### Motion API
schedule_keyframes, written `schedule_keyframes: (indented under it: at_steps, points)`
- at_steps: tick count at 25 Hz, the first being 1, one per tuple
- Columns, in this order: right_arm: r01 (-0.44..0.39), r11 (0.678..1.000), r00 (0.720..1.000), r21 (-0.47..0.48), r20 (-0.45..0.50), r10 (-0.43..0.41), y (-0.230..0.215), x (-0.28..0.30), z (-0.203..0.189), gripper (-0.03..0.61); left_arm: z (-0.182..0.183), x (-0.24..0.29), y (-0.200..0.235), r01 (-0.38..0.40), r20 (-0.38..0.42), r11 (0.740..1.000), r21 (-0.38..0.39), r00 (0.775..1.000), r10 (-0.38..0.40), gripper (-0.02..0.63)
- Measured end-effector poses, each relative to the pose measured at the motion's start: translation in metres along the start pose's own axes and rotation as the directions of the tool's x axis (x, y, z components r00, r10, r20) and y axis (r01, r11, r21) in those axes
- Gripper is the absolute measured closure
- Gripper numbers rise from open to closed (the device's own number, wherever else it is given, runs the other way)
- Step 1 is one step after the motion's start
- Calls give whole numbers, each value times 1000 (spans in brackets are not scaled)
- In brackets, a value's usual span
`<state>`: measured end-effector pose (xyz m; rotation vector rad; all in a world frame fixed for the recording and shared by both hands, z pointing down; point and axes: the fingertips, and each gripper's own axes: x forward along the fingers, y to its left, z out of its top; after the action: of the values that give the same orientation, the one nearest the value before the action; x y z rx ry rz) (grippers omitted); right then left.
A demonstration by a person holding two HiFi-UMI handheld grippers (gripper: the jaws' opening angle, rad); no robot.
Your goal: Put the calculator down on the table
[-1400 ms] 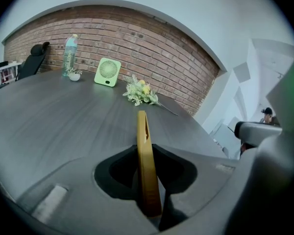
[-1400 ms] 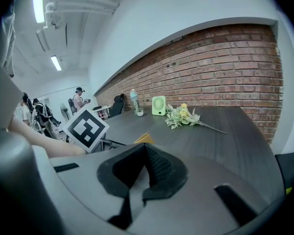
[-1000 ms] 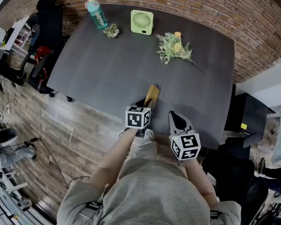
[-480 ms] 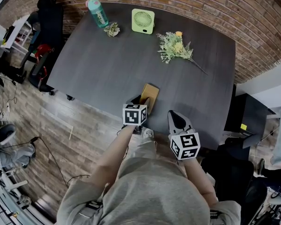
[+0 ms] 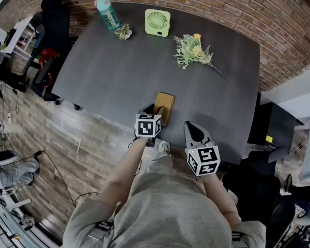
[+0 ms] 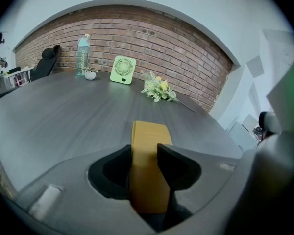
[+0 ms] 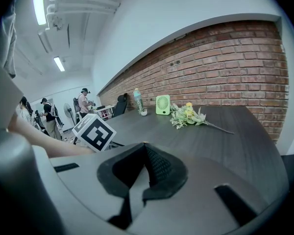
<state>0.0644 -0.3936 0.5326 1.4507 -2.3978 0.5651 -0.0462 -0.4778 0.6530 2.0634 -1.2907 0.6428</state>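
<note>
The yellow calculator [image 5: 164,106] lies flat on the dark table [image 5: 113,76] near its front edge. My left gripper [image 5: 155,110] sits low at its near end and is open. In the left gripper view the calculator [image 6: 150,141] runs away from me between the two spread jaws of the left gripper [image 6: 143,153], and its near end is still between them. To the right, my right gripper [image 5: 192,130] hovers at the table's front edge. Its pads meet, with nothing in them, in the right gripper view [image 7: 144,148].
At the table's far side stand a teal bottle [image 5: 107,13], a small potted plant [image 5: 123,33], a green fan [image 5: 157,23] and a bunch of flowers [image 5: 192,51]. A black chair [image 5: 51,14] stands far left. People [image 7: 83,102] stand in the background.
The calculator, held tilted up in the left jaws a second ago, now lies flat on the table. The left jaws have spread off it. The right gripper has not moved.
</note>
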Motion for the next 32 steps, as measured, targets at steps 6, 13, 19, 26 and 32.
schedule_keyframes:
  at_steps: [6, 13, 19, 26, 32]
  points:
    - [3, 1000, 1000, -2, 8, -3, 1, -8, 2, 578, 1, -8, 1, -32, 6, 999, 15, 999, 32, 472]
    - [3, 1000, 1000, -12, 27, -3, 10, -27, -2, 577, 3, -41, -11, -31, 69, 1000, -1, 997, 31, 529]
    - [2, 1000, 999, -26, 47, -1, 22, -53, -8, 577, -2, -75, -25, -31, 125, 999, -13, 992, 33, 552]
    - [0, 999, 997, -38, 83, 4, 39, -91, -21, 578, -20, -119, -49, -25, 179, 1000, -10, 983, 26, 569]
    - [-3, 999, 996, -50, 91, 8, 55, -128, -41, 578, -43, -160, -73, -3, 216, 1000, -4, 976, 3, 581]
